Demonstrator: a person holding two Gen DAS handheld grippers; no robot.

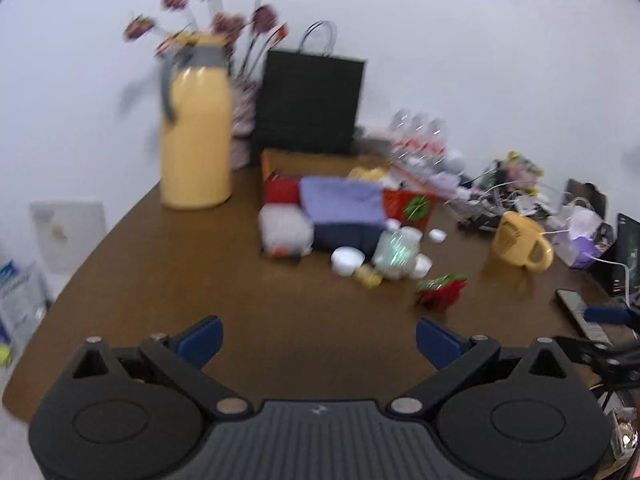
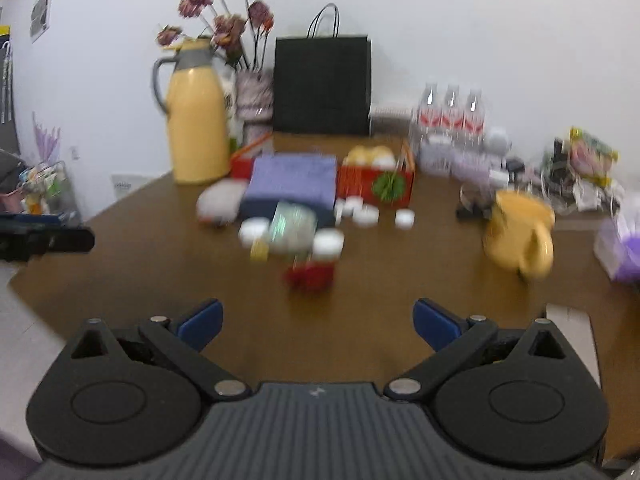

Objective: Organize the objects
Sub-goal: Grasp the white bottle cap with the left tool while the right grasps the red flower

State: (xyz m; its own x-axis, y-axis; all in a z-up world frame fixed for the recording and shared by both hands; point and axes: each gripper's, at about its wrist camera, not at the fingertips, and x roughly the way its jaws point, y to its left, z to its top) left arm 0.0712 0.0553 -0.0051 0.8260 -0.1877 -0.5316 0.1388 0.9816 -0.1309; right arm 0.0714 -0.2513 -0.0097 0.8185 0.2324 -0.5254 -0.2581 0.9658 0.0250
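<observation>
Both views are blurred. My left gripper (image 1: 318,336) hangs open over bare brown table (image 1: 160,280), nothing between its blue pads (image 1: 200,338). My right gripper (image 2: 318,320) is likewise open and empty above the table (image 2: 380,280). Ahead lies a cluster: a purple-topped box (image 1: 342,204) (image 2: 294,180), a red box with a green bow (image 1: 408,204) (image 2: 376,186), several small white jars (image 1: 347,260) (image 2: 254,230), a clear pouch (image 1: 396,250) (image 2: 292,226) and a small red item (image 1: 440,290) (image 2: 310,274). A yellow mug (image 1: 520,244) (image 2: 516,236) stands to the right.
A tall yellow jug (image 1: 196,136) (image 2: 196,120), a flower vase (image 2: 252,100) and a black paper bag (image 1: 308,104) (image 2: 322,86) line the back wall. Water bottles (image 2: 452,114) and cluttered cables sit at the back right. A remote (image 1: 580,312) lies near the right edge.
</observation>
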